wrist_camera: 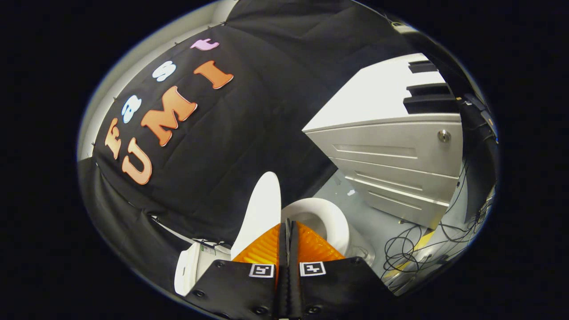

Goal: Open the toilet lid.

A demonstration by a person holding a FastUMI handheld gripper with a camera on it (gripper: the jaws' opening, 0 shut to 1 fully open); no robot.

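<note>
Gripper [288, 229]: both fingers pressed together along their whole length, nothing between them. Two small square black-and-white marker tags [261, 270] sit on the gripper body, one on each side of the seam.

White plastic toilet lid [260, 213]: raised, standing up off the bowl, just ahead of the fingertips and to their left. Its rounded upper edge rests close to the black cloth booth wall [231, 146] (contact with the cloth cannot be confirmed). No finger is touching the lid.

White oval toilet seat and bowl rim [331, 220]: exposed, lying just beyond the fingertips and to their right. The bowl opening is partly hidden behind the fingers.

White toilet tank [186, 269]: to the left of the fingers, below the lid.

Pale grey cabinet with horizontal drawer fronts [400, 164]: beyond the toilet on the right, well apart from the gripper; a round metal lock sits on its top drawer.

Tangle of black cables [409, 246]: on the pale floor [378, 220] between toilet and cabinet.
</note>
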